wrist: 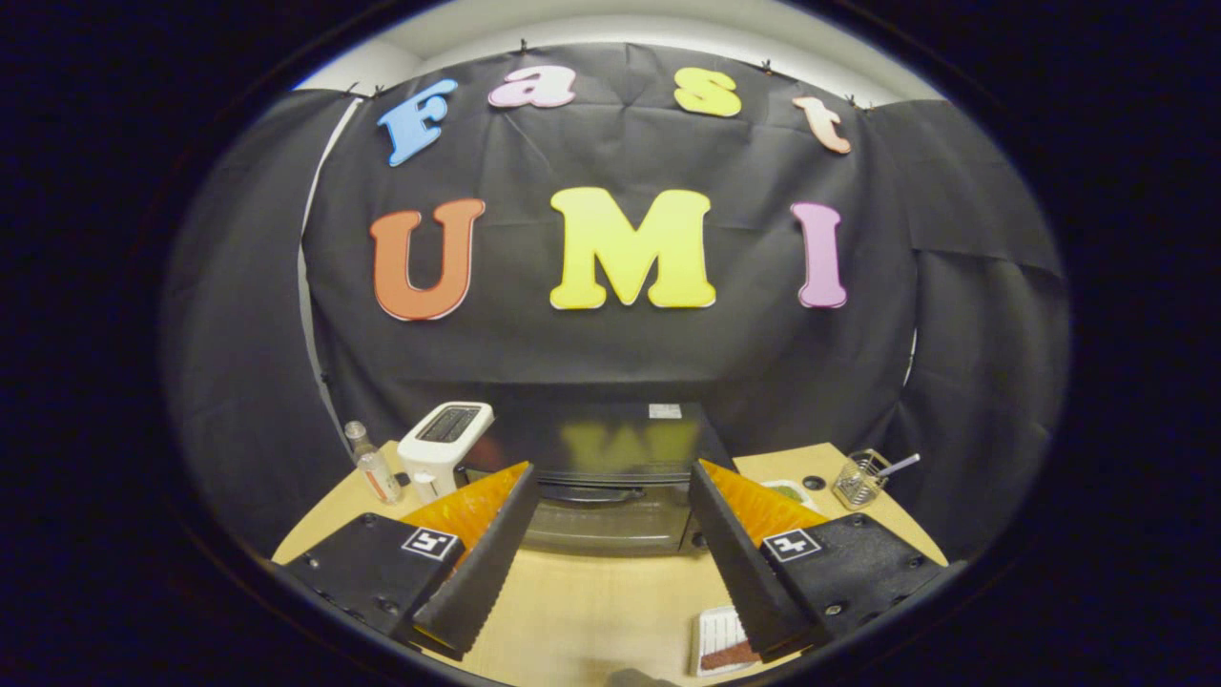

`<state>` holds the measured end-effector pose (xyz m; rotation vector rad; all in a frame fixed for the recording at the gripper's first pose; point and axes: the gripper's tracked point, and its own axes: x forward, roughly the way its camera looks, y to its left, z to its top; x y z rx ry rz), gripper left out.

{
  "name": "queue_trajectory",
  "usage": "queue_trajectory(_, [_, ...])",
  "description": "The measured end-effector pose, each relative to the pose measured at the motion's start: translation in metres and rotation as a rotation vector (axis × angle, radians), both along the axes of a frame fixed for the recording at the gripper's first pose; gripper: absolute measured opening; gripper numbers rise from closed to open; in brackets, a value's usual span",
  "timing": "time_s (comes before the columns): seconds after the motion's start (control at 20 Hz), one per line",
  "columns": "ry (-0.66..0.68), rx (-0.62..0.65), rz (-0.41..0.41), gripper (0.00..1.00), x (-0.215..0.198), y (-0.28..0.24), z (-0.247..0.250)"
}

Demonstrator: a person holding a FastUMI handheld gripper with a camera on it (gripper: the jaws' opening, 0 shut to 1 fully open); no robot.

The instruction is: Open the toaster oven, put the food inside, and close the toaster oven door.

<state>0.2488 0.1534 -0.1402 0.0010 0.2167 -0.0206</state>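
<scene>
hovering level over table [572,611], tool [610,482] wide open, empty, facing closed toaster oven [601,477]

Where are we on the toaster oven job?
Done: nothing yet. The toaster oven door looks closed, its handle untouched. In hand: the gripper hangs open and empty, facing the oven beyond its fingers. Left: open the door, load the food on the white tray by the right-hand finger, and close up.
</scene>
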Motion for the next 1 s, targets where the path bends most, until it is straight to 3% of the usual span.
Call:
queue_trajectory(0.25, [0.074, -0.002, 0.013, 1.0, 0.075, 0.021, -0.036])
queue_trajectory(0.45, [0.143, -0.007, 0.005, 1.0, 0.105, 0.023, -0.066])
queue_trajectory(0.75, [0.178, 0.036, -0.004, 1.0, 0.101, 0.02, -0.081])
queue_trajectory(1.0, [0.194, 0.036, -0.013, 1.0, 0.069, 0.023, -0.091])
